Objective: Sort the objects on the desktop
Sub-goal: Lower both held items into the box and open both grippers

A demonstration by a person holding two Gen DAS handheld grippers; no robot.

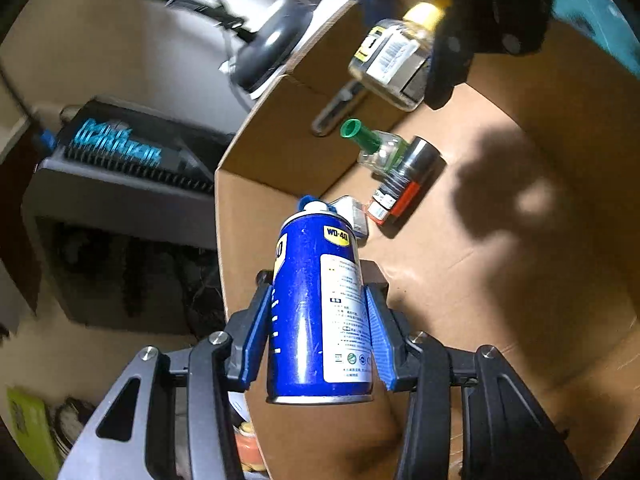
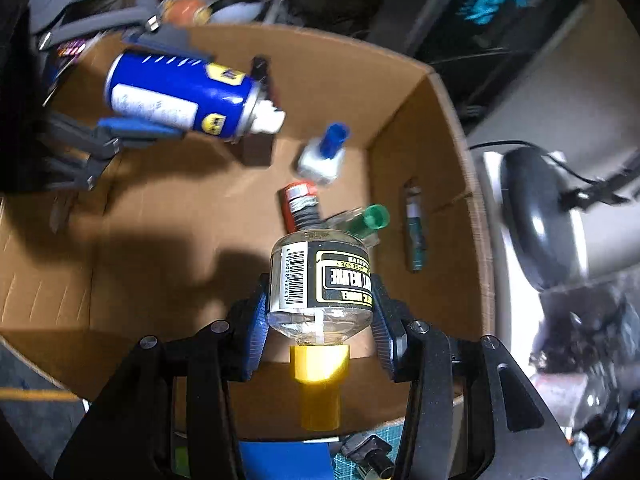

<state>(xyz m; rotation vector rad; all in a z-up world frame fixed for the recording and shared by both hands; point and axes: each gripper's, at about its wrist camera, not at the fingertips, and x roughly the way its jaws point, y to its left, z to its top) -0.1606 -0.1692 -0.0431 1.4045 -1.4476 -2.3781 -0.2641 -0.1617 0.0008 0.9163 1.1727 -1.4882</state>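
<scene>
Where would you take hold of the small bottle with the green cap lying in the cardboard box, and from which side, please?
Grip the clear body of the green-capped bottle, coming from above with the fingers across its width. It lies on its side on the cardboard box floor, so its flanks face sideways. The cap is narrower and likely slips. A silver-and-red can lies close beside it, so one finger has little room.

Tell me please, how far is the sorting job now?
Done: several small items already lie in the cardboard box, such as a green-capped bottle and a blue-capped bottle. In hand: the left claw holds a blue spray can and the right claw a yellow-capped bottle, both above the box. Left: releasing both; clutter remains outside.
</scene>
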